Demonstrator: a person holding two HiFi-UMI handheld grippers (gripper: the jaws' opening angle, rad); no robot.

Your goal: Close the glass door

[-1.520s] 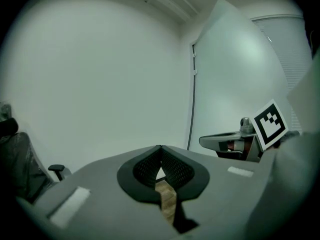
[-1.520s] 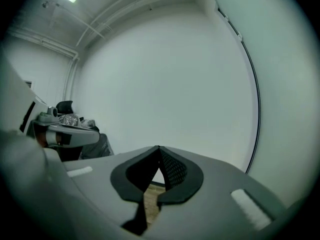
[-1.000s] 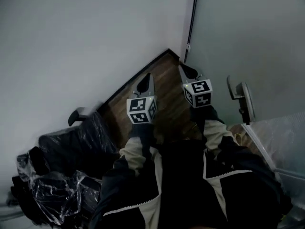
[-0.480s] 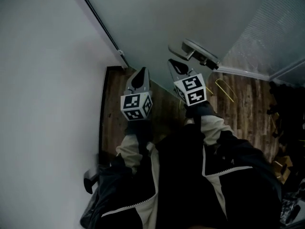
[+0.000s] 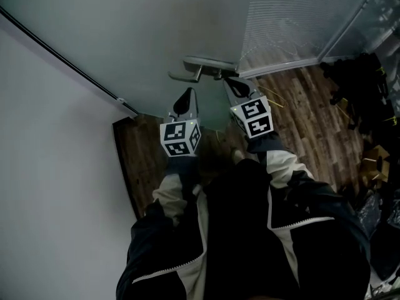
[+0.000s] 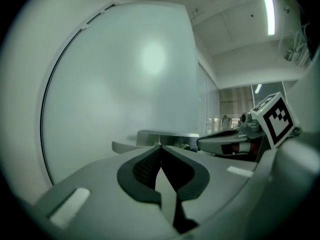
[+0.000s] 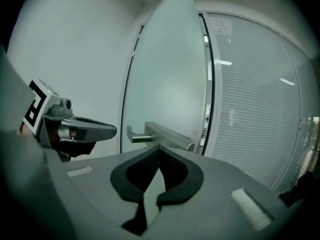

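Head view: glass door (image 5: pixel 156 30) looks ajar, lever handle (image 5: pixel 206 62) upper centre.
Jaws: left gripper (image 5: pixel 185 96), right gripper (image 5: pixel 232 83) both together, empty.
Remaining: we push it shut.

The door handle (image 5: pixel 203 67) sits on the glass door (image 5: pixel 156 30), near the door's right edge. Just below the handle, the left gripper (image 5: pixel 186 99) lies to its lower left and the right gripper (image 5: pixel 236 86) to its lower right, side by side. Far left of the handle stands the wall (image 5: pixel 50 167). Right of it is the partition (image 5: pixel 294 17), and beneath it the floor (image 5: pixel 140 161).
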